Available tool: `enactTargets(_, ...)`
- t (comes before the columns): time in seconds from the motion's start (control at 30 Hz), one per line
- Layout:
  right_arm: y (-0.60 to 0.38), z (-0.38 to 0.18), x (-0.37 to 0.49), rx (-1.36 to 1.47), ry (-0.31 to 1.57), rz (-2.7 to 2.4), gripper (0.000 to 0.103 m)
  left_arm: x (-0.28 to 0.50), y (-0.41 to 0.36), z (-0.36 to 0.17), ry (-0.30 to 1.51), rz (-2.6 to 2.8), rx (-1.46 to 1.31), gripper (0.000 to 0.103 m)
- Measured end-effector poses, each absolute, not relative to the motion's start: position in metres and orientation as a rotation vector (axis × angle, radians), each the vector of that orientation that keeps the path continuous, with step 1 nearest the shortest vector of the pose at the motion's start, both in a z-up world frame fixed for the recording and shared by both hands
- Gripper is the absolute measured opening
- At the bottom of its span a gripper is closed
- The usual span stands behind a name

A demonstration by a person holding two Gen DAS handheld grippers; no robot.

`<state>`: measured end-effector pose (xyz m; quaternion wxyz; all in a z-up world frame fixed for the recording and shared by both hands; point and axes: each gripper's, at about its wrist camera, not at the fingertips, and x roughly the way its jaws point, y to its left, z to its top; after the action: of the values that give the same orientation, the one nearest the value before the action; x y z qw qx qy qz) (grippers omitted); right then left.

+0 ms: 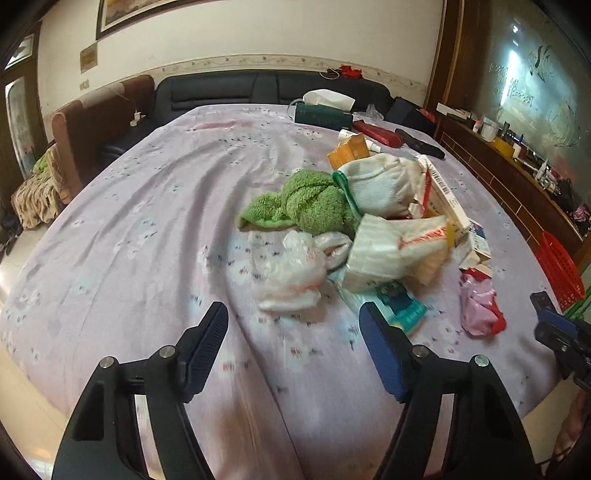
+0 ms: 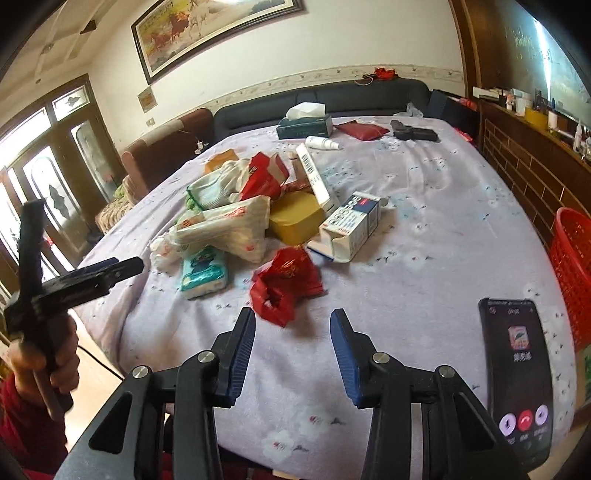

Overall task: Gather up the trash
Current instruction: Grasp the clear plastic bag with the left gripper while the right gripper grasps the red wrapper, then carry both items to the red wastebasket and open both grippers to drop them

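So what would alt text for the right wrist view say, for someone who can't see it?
Open right gripper hovers over a lilac bedsheet, just short of a crumpled red bag. Behind it lies a heap of trash: tissue pack, yellow box, white carton. A phone lies at right, a red basket beyond.

Cream wall [image 2: 332,48] with framed painting [image 2: 207,29], dark sofa [image 2: 332,98], glass doors [image 2: 48,192] letting daylight in.

red basket [image 2: 572,273]: cut by right edge | phone [image 2: 517,376] text: too small | shelf items [image 1: 517,144]: blurred
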<state>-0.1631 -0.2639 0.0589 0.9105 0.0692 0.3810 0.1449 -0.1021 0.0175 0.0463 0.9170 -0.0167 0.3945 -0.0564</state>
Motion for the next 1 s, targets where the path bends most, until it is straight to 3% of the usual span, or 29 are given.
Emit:
enactTargets(0.1,-0.261,0.060,-0.161,0.136,0.790,0.336,0.046,-0.083,0.014,0.041,0.819,-0.132,0.013,0.070)
enactTargets(0.13,-0.260,0.061,-0.161,0.131,0.788,0.340,0.046,-0.077,0.014,0.039,0.820,-0.142,0.020,0.066)
enactTargets(0.2,-0.259,0.060,-0.158,0.130,0.794,0.353,0.046,-0.063,0.012,0.034,0.850,-0.146,0.033,0.044)
enactTargets(0.23,-0.259,0.060,-0.156,0.134,0.798,0.359,0.046,-0.055,0.012,0.029,0.878,-0.168,0.021,0.042)
enactTargets(0.47,-0.250,0.055,-0.141,0.129,0.818,0.380,0.046,-0.029,0.008,0.014,0.943,-0.186,0.003,0.042)
enactTargets(0.6,-0.239,0.048,-0.127,0.095,0.836,0.368,0.046,-0.034,0.005,0.013,0.920,-0.163,0.014,0.030)
enactTargets(0.73,-0.227,0.040,-0.115,0.050,0.850,0.381,0.046,-0.049,0.010,0.018,0.886,-0.148,-0.010,0.028)
enactTargets(0.77,-0.224,0.038,-0.114,0.041,0.852,0.383,0.040,-0.053,0.012,0.021,0.880,-0.150,-0.022,0.028)
enactTargets(0.8,-0.222,0.036,-0.112,0.035,0.859,0.392,0.027,-0.060,0.015,0.023,0.871,-0.153,-0.036,0.028)
enactTargets(0.9,-0.220,0.036,-0.114,0.030,0.843,0.410,0.014,-0.079,0.024,0.033,0.839,-0.147,-0.061,0.028)
enactTargets(1.0,-0.222,0.041,-0.120,0.031,0.820,0.422,0.013,-0.096,0.027,0.046,0.794,-0.144,-0.062,0.028)
